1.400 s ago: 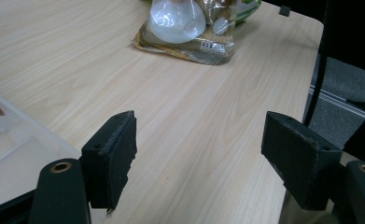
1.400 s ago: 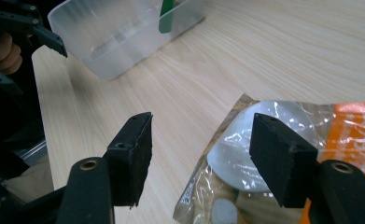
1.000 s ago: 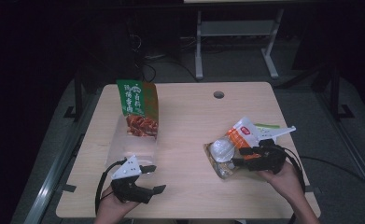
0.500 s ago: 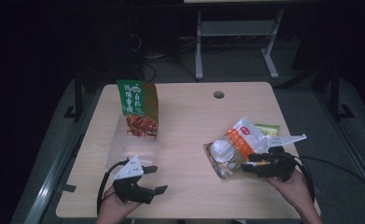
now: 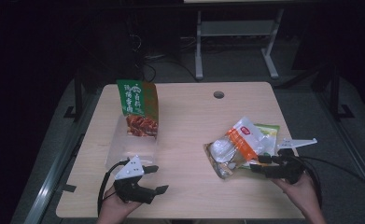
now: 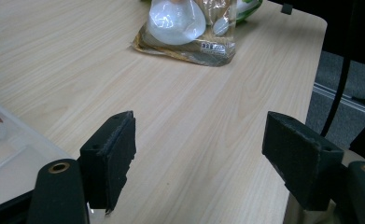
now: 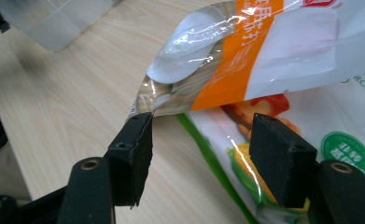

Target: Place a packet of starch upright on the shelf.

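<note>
On table: clear tub (image 5: 129, 148) holds snack pouch (image 5: 138, 108) | right hand-held gripper (image 5: 260, 164) wide, empty

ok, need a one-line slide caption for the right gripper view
Open right gripper poised at the edge of an orange-banded snack bag lying over a green-trimmed packet on the wooden table.

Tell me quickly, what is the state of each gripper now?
Left gripper: open, holding nothing.
Right gripper: open, at the edge of the orange-striped snack bag, not gripping it.
</note>
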{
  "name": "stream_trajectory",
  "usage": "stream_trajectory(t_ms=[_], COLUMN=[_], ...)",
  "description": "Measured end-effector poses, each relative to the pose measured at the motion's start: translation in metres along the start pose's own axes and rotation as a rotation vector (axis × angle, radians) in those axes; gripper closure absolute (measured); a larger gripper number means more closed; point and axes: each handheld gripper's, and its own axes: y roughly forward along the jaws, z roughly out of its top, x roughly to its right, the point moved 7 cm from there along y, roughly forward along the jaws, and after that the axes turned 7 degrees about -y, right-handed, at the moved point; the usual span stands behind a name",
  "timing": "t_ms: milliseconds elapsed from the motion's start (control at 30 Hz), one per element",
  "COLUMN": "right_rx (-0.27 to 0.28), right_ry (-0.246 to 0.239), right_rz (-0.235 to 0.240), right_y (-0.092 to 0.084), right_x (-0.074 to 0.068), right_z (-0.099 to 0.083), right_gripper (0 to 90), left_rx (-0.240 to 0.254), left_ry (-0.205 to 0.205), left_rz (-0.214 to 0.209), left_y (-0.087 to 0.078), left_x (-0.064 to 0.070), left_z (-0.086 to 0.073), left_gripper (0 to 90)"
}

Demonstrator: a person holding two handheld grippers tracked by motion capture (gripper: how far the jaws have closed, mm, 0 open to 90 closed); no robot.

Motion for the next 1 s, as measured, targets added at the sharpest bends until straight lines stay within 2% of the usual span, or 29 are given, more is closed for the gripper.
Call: stream_trajectory(t_ms=[267, 533, 567, 600, 700, 733, 800, 833, 900, 933, 967, 1000], right_rx=[0.033, 0.039, 0.038, 0.038, 0.041, 0.041, 0.043, 0.040, 0.034, 0.034, 0.026, 0.026], right_ry=[0.024, 0.057, 0.058, 0.058, 0.070, 0.070, 0.076, 0.075, 0.077, 0.077, 0.069, 0.069], right_rz=[-0.010, -0.042, -0.046, -0.046, -0.072, -0.072, -0.081, -0.083, -0.088, -0.088, -0.087, -0.087], right_y=[0.012, 0.023, 0.027, 0.027, 0.034, 0.034, 0.038, 0.039, 0.041, 0.041, 0.043, 0.043], right_x=[0.006, 0.014, 0.017, 0.017, 0.022, 0.022, 0.023, 0.024, 0.024, 0.024, 0.024, 0.024], right_z=[0.012, 0.026, 0.030, 0.030, 0.036, 0.036, 0.039, 0.039, 0.039, 0.039, 0.040, 0.040], right_gripper=[38.8, 46.7, 49.8, 49.8, 58.3, 58.3, 65.1, 67.2, 73.5, 73.5, 79.5, 79.5], left_rx=[-0.008, -0.009, -0.018, -0.018, -0.010, -0.010, 0.001, -0.013, -0.019, -0.019, -0.020, -0.020], left_ry=[0.003, 0.019, 0.027, 0.027, 0.031, 0.031, 0.031, 0.041, 0.036, 0.036, 0.030, 0.030], left_rz=[-0.014, -0.027, -0.025, -0.025, -0.045, -0.045, -0.055, -0.063, -0.068, -0.068, -0.073, -0.073], left_y=[0.007, 0.016, 0.022, 0.022, 0.032, 0.032, 0.036, 0.039, 0.040, 0.040, 0.040, 0.040], left_x=[0.003, 0.006, 0.006, 0.006, 0.008, 0.008, 0.009, 0.009, 0.009, 0.009, 0.008, 0.008], left_z=[0.002, 0.014, 0.020, 0.020, 0.032, 0.032, 0.034, 0.032, 0.030, 0.030, 0.028, 0.028], left_gripper=[25.4, 25.4, 25.4, 25.4, 25.4, 25.4, 25.4, 25.5, 25.4, 25.4, 25.5, 25.4])
